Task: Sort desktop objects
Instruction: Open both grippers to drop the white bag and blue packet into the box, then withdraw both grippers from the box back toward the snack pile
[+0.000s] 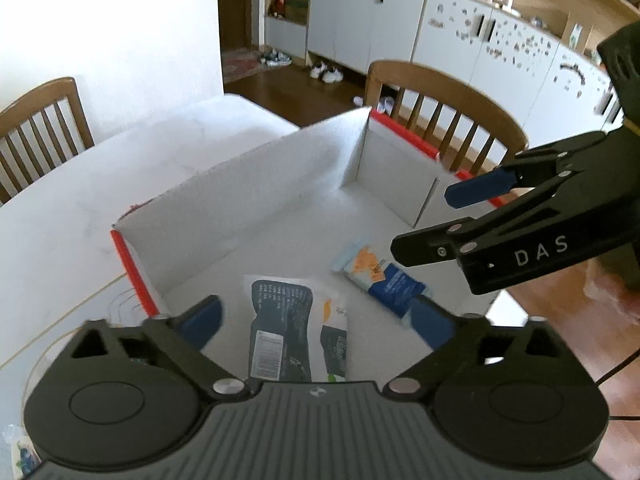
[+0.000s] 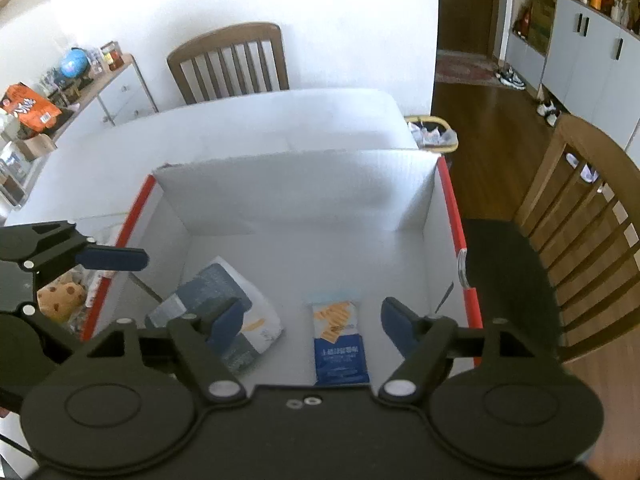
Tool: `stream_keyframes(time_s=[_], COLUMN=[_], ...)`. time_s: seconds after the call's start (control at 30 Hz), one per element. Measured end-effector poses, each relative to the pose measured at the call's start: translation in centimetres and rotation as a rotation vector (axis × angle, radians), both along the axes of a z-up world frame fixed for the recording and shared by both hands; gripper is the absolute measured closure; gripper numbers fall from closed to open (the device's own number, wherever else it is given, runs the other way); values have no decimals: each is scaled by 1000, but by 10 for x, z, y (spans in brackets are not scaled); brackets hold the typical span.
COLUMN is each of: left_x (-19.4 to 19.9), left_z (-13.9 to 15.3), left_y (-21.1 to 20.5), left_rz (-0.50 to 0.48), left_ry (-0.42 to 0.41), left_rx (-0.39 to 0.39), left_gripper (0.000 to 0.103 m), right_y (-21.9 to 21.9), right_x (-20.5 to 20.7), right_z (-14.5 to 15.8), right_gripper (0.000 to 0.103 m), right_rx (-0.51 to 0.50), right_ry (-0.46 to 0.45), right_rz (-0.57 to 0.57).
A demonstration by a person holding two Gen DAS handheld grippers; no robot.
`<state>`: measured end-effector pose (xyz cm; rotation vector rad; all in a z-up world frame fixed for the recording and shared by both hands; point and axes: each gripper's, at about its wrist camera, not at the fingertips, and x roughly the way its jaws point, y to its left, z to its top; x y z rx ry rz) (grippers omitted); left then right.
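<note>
Room: dining area with wooden floor, a white cabinet wall (image 1: 400,28) across the upper right of the left wrist view, and shoes on the floor below it.
Table: white tabletop (image 2: 248,128) fills the upper middle of the right wrist view; a wooden chair (image 2: 230,62) stands behind it, another chair (image 2: 580,220) at the right edge.
Box: open white cardboard box (image 2: 304,188) with red rims sits on the table, centre of both views.
Blue packet: blue snack packet (image 2: 339,344) with orange biscuits printed on it lies flat on the box floor, lower centre of the right wrist view.
Dark pouch: dark grey and white pouch (image 2: 224,312) lies on the box floor left of the blue packet, apart from it; its barcode faces up in the left wrist view.
Left gripper: left gripper (image 1: 316,320) hangs over the pouch, jaws spread wide, nothing between the pads.
Right gripper: right gripper (image 2: 312,320) hangs over the blue packet, jaws apart, pads clear of it.
Outside the box: cookie-printed item (image 2: 60,296) at the lower left, beside the red rim; what it is cannot be told.
Side shelf: globe (image 2: 74,62) and orange bag (image 2: 30,110) at the upper left.
</note>
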<state>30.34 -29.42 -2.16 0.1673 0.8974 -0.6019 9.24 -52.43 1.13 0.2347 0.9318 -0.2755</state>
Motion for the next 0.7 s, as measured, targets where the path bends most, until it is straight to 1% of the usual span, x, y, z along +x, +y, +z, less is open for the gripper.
stream_keyframes(time_s=[0.13,0.27,0.47,0.53,0.7], left_x=[-9,-18,-38,-45,-61], left_z=[8,15,26,30,40], left_y=[9,19,40,46,58], left_rz=[23,47,88,111,124], left_ry=[-21,-46,-83,-99,-144], left_rx=[-28,-58,-110,-115,-129], left_gripper=[0,0,0,0,0], right_y=[5,13,33,40,53], right_x=[-11,-19,-31,-34,-40], right_z=[12,24,33,34,38], right_gripper=[18,16,16,16,15], right_rx=[13,24,20,25,45], right_ry=[-53,-93,-131,-137,-152], right_rz=[-3,0,15,16,15])
